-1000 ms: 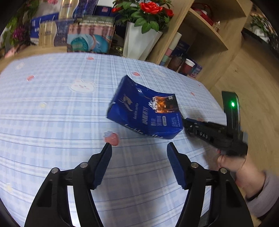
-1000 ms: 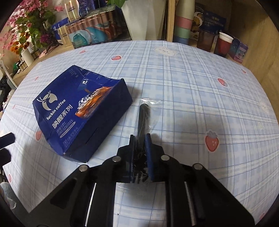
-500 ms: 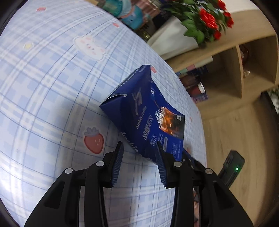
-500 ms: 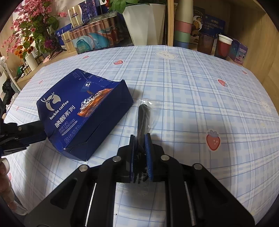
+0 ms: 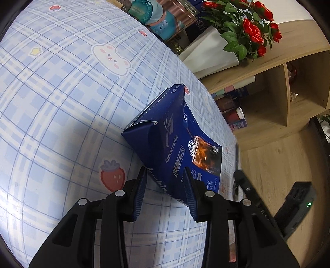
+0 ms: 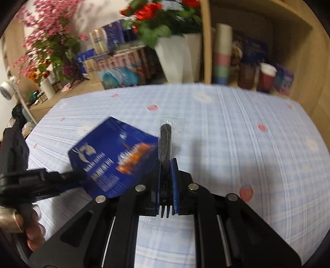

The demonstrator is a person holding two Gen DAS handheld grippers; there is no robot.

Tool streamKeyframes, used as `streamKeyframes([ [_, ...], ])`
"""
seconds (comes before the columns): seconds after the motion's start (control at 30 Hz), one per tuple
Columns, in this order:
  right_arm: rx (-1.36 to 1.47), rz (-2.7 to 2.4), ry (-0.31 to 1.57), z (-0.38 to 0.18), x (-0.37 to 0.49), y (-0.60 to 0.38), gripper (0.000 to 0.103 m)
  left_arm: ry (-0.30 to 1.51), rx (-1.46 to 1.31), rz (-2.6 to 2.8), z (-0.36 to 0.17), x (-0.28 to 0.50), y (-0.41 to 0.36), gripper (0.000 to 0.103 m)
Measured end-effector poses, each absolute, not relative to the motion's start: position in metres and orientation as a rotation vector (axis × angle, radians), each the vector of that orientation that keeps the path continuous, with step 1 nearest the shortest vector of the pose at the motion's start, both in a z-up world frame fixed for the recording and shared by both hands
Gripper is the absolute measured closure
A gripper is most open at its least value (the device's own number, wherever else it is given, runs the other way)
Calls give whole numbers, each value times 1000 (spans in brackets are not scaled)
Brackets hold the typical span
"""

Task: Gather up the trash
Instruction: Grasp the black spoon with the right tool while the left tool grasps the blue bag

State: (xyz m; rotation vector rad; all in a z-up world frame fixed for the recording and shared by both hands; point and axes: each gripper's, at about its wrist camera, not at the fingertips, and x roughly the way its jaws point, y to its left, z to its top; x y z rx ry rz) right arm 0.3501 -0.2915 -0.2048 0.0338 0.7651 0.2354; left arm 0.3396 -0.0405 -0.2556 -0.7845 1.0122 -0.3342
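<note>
A dark blue Luckin Coffee paper bag (image 5: 177, 144) lies on its side on the blue checked tablecloth (image 5: 51, 92). My left gripper (image 5: 166, 183) has its jaws around the bag's near bottom corner, narrowed but with a gap; the bag (image 6: 111, 158) also shows in the blurred right wrist view, with the left gripper (image 6: 78, 175) at its edge. My right gripper (image 6: 167, 167) is shut on a black plastic fork in a clear wrapper (image 6: 166, 142) and holds it above the table.
A white pot of red roses (image 5: 212, 55), boxed goods (image 5: 165, 18) and a wooden shelf (image 5: 288, 86) with cups (image 6: 266, 76) stand along the table's far edge. The table's right edge drops to wooden floor (image 5: 288, 165).
My left gripper has moved up to the bag and narrowed its jaws around the bag's corner. My right gripper has lifted and tilted up with the fork; its view is blurred from moving.
</note>
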Motion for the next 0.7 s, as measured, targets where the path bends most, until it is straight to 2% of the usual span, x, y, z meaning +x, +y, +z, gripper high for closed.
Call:
streamKeyframes([
  [0.3,-17,279,820,-219,360,-259,90,1013,-784,-341,-256,342,-40,68],
  [0.7,17,261,817,-221,350,-275,90,997,-808,-393,-255,358,-56,66],
])
